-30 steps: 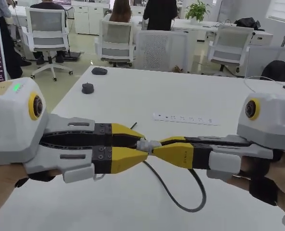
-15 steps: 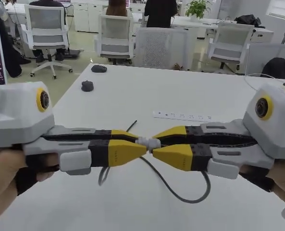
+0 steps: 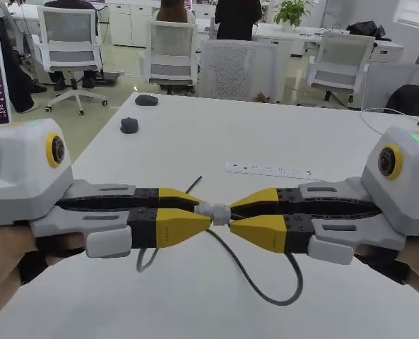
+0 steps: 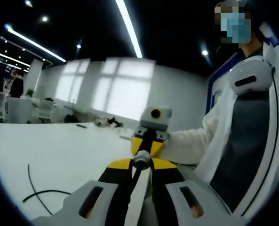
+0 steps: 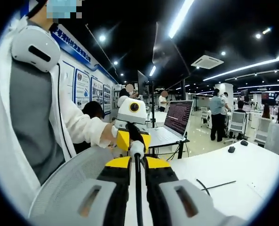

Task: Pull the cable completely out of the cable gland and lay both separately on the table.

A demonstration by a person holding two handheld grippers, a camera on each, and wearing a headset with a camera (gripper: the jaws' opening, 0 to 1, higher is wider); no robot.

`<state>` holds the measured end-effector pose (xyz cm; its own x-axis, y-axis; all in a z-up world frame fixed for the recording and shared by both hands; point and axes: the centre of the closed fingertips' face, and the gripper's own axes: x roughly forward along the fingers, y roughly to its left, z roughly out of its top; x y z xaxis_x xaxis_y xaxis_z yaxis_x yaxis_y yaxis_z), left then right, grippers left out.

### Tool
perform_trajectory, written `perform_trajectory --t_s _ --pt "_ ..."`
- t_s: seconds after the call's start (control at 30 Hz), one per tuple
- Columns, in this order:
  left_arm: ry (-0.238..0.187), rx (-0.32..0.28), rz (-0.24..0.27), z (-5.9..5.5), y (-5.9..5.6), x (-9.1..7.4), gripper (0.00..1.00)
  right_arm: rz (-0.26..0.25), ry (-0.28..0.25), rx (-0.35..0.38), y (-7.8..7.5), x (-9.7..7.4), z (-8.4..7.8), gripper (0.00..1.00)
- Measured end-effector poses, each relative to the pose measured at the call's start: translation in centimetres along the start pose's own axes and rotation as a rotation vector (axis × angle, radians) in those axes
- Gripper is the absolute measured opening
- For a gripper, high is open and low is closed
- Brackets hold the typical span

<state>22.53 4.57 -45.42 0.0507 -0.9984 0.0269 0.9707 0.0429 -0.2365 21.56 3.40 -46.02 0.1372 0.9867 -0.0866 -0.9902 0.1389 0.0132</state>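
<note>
Left hand-held gripper clenches cable gland; right hand-held gripper faces it, clenching cable.

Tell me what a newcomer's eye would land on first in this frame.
The left gripper and right gripper meet tip to tip above the white table, their yellow jaws shut on a small grey cable gland from either side. Next comes the grey cable, drooping in a loop below the right gripper.

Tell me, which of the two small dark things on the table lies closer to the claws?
The round, knobbed one. The flatter mouse lies beyond it, nearer the far edge of the table.
</note>
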Motion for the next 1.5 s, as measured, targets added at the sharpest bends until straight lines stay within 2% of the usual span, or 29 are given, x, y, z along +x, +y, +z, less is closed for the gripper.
perform_trajectory --t_s 0.07,0.13,0.23,0.37,0.4,0.47,0.53,0.57,0.63,0.7,0.73,0.83,1.07,1.13,1.3,1.5 --pt "-0.001 0.015 0.007 0.0 0.0 0.1 0.15 0.001 0.008 -0.015 0.1 0.0 -0.2 0.04" --pt "0.0 0.025 0.009 0.0 0.0 0.0 0.15 -0.001 0.012 -0.008 0.1 0.1 -0.3 0.03" --pt "-0.008 0.08 0.018 0.2 0.0 0.1 0.16 -0.005 0.003 0.001 0.1 0.0 -0.1 0.03" --pt "0.005 0.128 0.036 0.0 0.3 0.2 0.16 -0.017 0.0 0.006 -0.2 0.0 0.1 0.02" --pt "0.008 0.13 0.037 0.0 0.3 0.3 0.17 -0.014 -0.012 0.001 -0.1 -0.1 0.4 0.02" --pt "0.006 0.132 0.028 -0.1 0.2 0.6 0.27 -0.008 -0.032 0.005 0.2 -0.1 0.8 0.02" --pt "-0.015 0.131 0.021 0.2 0.0 1.0 0.35 -0.006 -0.042 0.006 0.3 -0.2 1.0 0.02" --pt "-0.027 0.132 0.014 0.4 -0.1 1.1 0.34 -0.005 -0.046 0.007 0.3 -0.2 1.1 0.02" --pt "-0.04 0.111 -0.007 0.4 -0.3 1.5 0.22 -0.008 -0.051 0.013 0.3 -0.2 1.1 0.02" --pt "-0.052 0.094 -0.016 0.5 -0.2 1.7 0.18 -0.006 -0.053 0.014 0.4 -0.2 1.1 0.02" --pt "-0.051 0.076 -0.016 0.4 -0.1 1.9 0.19 -0.008 -0.051 0.012 0.5 -0.2 1.1 0.02" --pt "-0.036 0.076 -0.027 0.0 -0.3 2.2 0.17 -0.012 -0.051 0.007 0.5 -0.5 1.1 0.02" --pt "-0.026 0.026 -0.023 0.0 -0.2 2.2 0.16 -0.014 -0.053 0.02 0.4 -0.4 0.9 0.02" --pt "-0.014 0.01 -0.022 -0.2 -0.1 2.0 0.16 -0.01 -0.04 0.008 0.4 -0.3 0.6 0.02" --pt "0.01 0.03 -0.007 -0.8 0.1 1.6 0.16 0.003 -0.003 -0.01 0.3 -0.2 -0.1 0.02" --pt "0.011 0.023 0.021 -1.2 0.8 0.9 0.16 -0.01 0.055 -0.039 -0.2 -1.0 -1.6 0.02"
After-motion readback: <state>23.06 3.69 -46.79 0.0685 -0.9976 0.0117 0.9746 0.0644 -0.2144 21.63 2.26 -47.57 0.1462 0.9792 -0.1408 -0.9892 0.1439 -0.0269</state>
